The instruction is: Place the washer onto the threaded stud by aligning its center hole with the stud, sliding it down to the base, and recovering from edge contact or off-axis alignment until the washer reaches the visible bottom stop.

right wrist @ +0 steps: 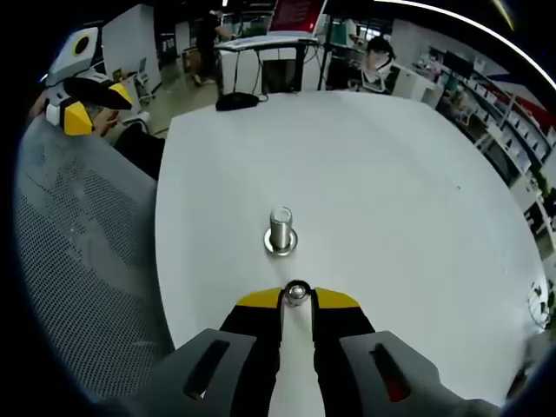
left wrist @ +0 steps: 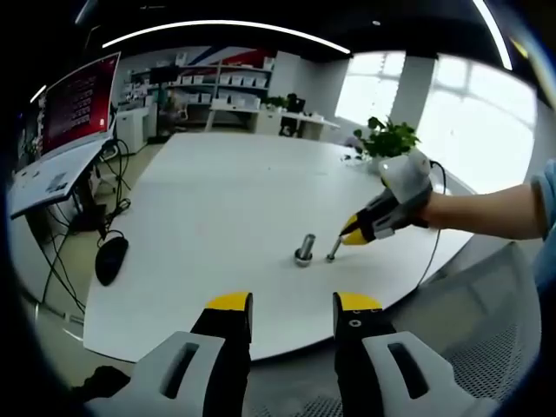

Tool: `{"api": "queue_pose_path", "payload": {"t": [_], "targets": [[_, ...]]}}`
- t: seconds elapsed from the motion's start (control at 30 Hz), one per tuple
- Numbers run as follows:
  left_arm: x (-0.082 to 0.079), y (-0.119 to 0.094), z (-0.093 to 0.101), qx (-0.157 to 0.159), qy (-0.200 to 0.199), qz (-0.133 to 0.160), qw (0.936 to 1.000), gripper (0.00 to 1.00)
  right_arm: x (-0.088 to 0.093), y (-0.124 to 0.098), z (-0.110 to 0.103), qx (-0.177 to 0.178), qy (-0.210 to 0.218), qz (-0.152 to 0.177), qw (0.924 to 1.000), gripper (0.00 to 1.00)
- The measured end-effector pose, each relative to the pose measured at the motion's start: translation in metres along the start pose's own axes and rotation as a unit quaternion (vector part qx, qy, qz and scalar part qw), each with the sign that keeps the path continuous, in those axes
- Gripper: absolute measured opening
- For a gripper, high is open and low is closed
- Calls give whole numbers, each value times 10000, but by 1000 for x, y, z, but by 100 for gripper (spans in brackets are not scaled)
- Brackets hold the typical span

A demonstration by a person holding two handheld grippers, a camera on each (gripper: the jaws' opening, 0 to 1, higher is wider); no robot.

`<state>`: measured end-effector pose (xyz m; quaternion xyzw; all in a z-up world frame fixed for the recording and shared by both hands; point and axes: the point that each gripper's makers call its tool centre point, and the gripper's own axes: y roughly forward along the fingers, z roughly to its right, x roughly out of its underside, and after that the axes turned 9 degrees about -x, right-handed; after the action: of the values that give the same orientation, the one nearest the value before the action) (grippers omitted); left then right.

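Just at six o'clock of the threaded stud [right wrist: 281, 231] on the white worktop [right wrist: 391, 174], my right gripper [right wrist: 296, 300] pinches the washer [right wrist: 296, 293], not yet threaded on, while my left gripper [left wrist: 293, 306] hangs spread, away from the stud.

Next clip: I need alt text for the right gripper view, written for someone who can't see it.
The right hand-held gripper pinches a small washer at its yellow tips, just short of an upright threaded stud standing on a white table. A grey mesh chair sits beside the table, and the left hand-held gripper shows beyond it.
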<state>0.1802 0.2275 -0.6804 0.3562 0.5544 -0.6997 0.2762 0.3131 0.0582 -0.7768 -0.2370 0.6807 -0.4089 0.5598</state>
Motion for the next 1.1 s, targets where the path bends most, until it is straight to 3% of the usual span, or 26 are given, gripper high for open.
{"api": "queue_pose_path", "payload": {"t": [0.57,0.77,1.1], "targets": [[2,0,0,-10,-3,-52,10000,35,-1,9,2,-65,-311,-383,9988,13],[2,1,0,-6,-2,-59,10000,35,-1,8,0,-129,-724,-698,9948,13],[2,1,-1,-12,-10,-53,10000,35,2,16,5,-328,-937,-1231,9874,13]]}}
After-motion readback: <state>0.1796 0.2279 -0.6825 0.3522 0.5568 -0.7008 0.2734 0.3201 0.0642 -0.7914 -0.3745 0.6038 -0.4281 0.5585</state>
